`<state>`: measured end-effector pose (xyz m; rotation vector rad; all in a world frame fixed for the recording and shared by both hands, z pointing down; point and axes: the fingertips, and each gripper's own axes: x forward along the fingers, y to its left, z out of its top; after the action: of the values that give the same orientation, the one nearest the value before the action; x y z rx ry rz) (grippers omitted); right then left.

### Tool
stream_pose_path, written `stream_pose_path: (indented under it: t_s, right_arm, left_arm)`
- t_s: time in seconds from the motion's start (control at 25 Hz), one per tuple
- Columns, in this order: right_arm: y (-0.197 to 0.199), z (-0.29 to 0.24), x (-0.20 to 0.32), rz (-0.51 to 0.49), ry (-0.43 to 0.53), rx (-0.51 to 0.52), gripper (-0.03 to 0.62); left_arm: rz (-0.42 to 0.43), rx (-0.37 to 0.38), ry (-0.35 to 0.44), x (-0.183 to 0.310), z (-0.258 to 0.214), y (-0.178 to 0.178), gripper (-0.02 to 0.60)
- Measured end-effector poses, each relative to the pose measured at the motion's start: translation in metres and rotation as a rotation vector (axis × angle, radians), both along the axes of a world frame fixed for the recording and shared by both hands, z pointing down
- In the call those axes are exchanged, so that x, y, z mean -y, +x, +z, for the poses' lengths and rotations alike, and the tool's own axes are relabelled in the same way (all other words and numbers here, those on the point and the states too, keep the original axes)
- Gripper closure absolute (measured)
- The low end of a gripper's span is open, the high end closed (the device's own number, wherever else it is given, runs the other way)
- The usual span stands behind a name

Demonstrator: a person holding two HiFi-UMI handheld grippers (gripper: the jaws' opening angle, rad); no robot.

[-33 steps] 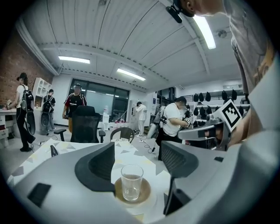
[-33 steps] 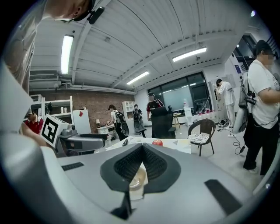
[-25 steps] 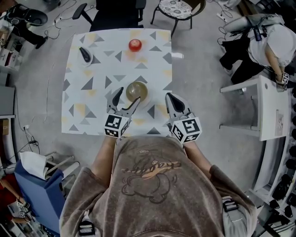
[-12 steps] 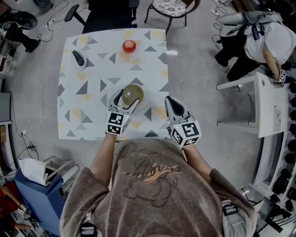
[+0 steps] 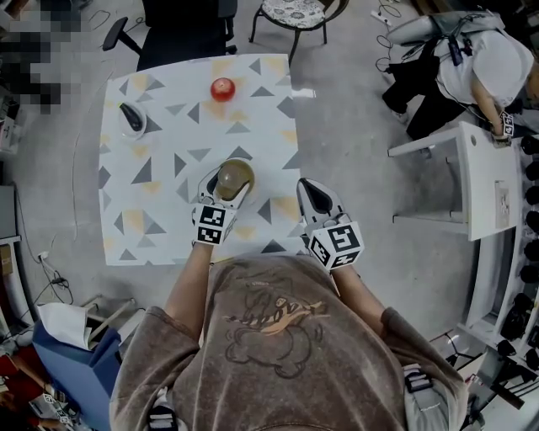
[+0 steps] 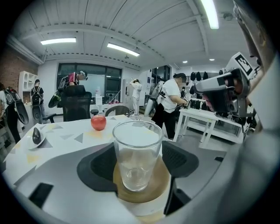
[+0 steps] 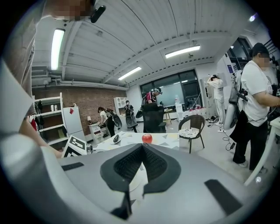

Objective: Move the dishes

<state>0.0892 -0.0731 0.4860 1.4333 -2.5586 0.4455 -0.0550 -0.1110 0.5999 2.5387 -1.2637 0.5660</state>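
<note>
1. Cloth with grey and yellow triangles covers the square table (image 5: pixel 160 227), which stands on a grey floor (image 5: pixel 354 151).
2. Left to right on the cloth:
   - A small white dish (image 5: pixel 139 126) with a dark thing on it sits near the far left corner.
   - A red apple (image 5: pixel 222 88) sits near the far edge.
   - A clear glass (image 5: pixel 235 175) stands upright on a brown saucer (image 6: pixel 161 177) in the near half.
3. Left to right around the table:
   - A blue bin (image 5: pixel 80 358) stands on the floor off the near left corner.
   - A black chair (image 5: pixel 181 34) is at the far side, with a round chair (image 5: pixel 290 10) next to it.
   - A white side table (image 5: pixel 476 181) is well off to the right, with a person (image 5: pixel 488 59) beside it.
4. The left gripper (image 5: pixel 229 187) has one jaw on each side of the glass. Both pads touch the glass wall. The glass has nothing in it.
5. The right gripper (image 5: pixel 308 187) has its jaws closed together with nothing between them. It hangs over the right edge of the table, close to the near corner.
6. There is a lot of bare cloth left of the glass, and more between the glass and the apple. The floor between the table and the white side table is open too.
7. A second ago the left jaws were wide open just short of the glass. Half a second ago they were spread around it. Now they have closed in on it. The small white dish, the apple and the right gripper are in the same spots on the table as before.
</note>
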Motion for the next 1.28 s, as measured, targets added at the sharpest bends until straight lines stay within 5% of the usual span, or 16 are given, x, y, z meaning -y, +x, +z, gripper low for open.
stream_pose_path:
  t_s: [0.8, 1.28]
  right_arm:
    - [-0.002, 0.004, 0.008, -0.008, -0.004, 0.006, 0.594]
    - [-0.009, 0.004, 0.015, -0.021, -0.001, 0.021, 0.594]
  left_arm:
    - [0.016, 0.028, 0.004, 0.0, -0.006, 0.001, 0.293]
    - [-0.009, -0.027, 0.107, 0.024, -0.072, -0.009, 0.293]
